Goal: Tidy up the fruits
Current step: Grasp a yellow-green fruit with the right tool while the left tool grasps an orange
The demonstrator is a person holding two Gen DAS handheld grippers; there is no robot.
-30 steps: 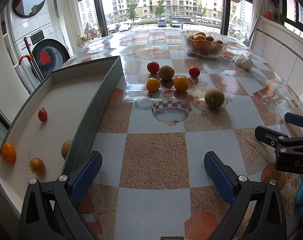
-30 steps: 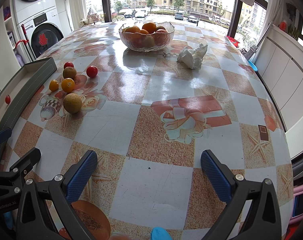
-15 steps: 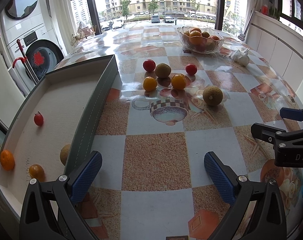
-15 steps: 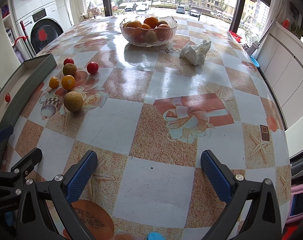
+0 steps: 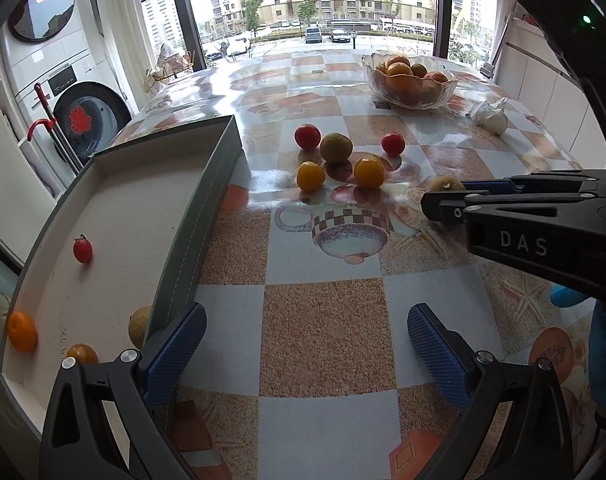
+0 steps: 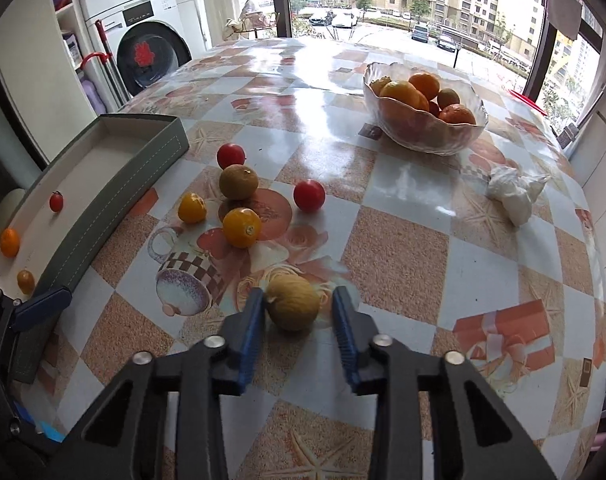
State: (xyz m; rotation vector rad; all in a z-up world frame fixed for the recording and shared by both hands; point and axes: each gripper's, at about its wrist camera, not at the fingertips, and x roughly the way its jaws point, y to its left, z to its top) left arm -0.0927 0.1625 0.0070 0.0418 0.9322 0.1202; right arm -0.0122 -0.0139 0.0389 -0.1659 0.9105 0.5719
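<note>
Starting at the left, the grey tray (image 5: 219, 184) sits on the table (image 5: 327, 336) with a cherry tomato (image 5: 82, 249), two small oranges (image 5: 22, 331) and a pale fruit inside. The left gripper (image 5: 303, 354) hangs just beside the tray's near wall, jaws spread wide, nothing between them. Moving across, five loose fruits cluster mid-table: two red tomatoes (image 6: 231, 155), a brownish fruit (image 6: 238, 181) and two yellow-orange ones (image 6: 242, 227). Now the right gripper (image 6: 298, 334), jaws closing around the yellow-green fruit (image 6: 293, 307): left pad touching it, right pad just clear. Further right, a glass bowl (image 6: 423, 132) full of oranges, then crumpled white paper (image 6: 511, 194).
</note>
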